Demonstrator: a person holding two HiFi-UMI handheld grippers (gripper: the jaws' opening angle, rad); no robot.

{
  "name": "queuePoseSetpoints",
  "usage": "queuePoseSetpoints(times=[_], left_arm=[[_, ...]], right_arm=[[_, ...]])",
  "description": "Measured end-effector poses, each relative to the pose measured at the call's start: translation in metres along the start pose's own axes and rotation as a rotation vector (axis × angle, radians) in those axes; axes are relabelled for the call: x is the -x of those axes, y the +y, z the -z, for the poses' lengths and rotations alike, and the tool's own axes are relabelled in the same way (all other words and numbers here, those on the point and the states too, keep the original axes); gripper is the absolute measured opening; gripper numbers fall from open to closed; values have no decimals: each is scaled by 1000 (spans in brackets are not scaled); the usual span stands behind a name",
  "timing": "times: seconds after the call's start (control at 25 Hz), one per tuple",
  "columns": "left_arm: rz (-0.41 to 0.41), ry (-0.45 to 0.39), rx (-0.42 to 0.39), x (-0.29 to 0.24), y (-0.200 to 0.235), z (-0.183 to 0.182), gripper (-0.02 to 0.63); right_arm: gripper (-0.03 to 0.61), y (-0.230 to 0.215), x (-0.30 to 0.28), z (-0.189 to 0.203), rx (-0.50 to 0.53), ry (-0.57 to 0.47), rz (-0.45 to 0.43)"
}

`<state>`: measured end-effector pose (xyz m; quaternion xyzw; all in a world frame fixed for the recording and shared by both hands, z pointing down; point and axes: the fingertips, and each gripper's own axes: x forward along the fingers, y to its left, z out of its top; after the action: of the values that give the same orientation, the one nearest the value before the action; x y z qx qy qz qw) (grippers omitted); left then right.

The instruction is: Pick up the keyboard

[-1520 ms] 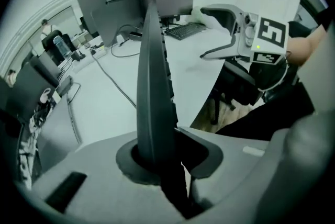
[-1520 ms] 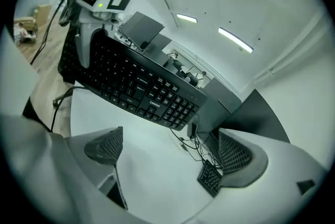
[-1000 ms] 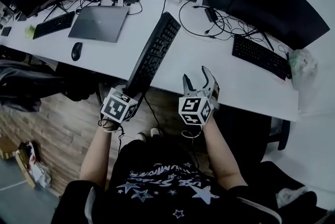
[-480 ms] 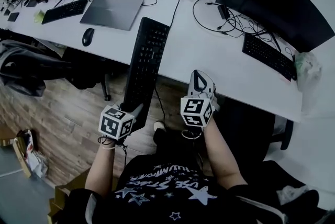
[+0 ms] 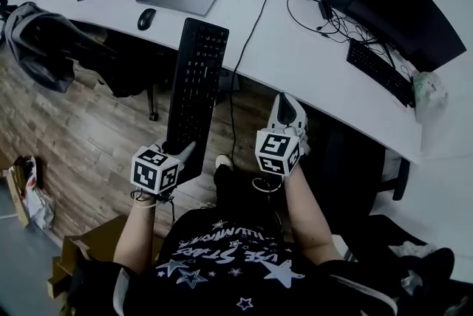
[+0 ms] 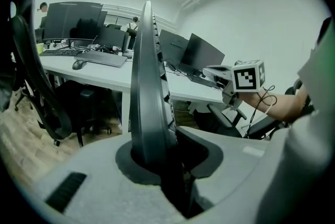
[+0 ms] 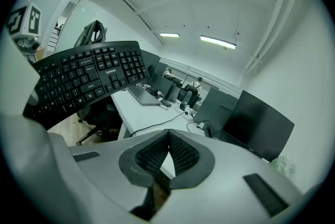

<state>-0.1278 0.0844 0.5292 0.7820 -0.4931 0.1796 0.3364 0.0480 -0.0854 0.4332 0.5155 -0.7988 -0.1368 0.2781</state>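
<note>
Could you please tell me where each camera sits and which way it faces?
Head view: on the person's head, looking steeply down at desk and floor; shows torso, forearms, left gripper, right gripper.
Left gripper view: on the left gripper, looking along jaws shut on the keyboard; right forearm shows.
Right gripper view: on the right gripper, looking past shut, empty jaws toward monitors; left gripper shows.
Shared: all three show the keyboard.

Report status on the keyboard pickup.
Left gripper shut on keyboard, near end. Right gripper shut, empty. Keyboard lifted off the desk, mostly over the floor. Cable hanging off desk edge beside it, possible snag.
</note>
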Motion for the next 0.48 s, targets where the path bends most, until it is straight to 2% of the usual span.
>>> queuePoseSetpoints(times=[0.24,0.48], left_arm=[[2,-50,18,41,-25,37,94],[-19,-96,-2,79,-53,67,94]], right_arm=[[6,19,56,3,15,-12,-8],[6,36,110,3,-1,-48,-34]])
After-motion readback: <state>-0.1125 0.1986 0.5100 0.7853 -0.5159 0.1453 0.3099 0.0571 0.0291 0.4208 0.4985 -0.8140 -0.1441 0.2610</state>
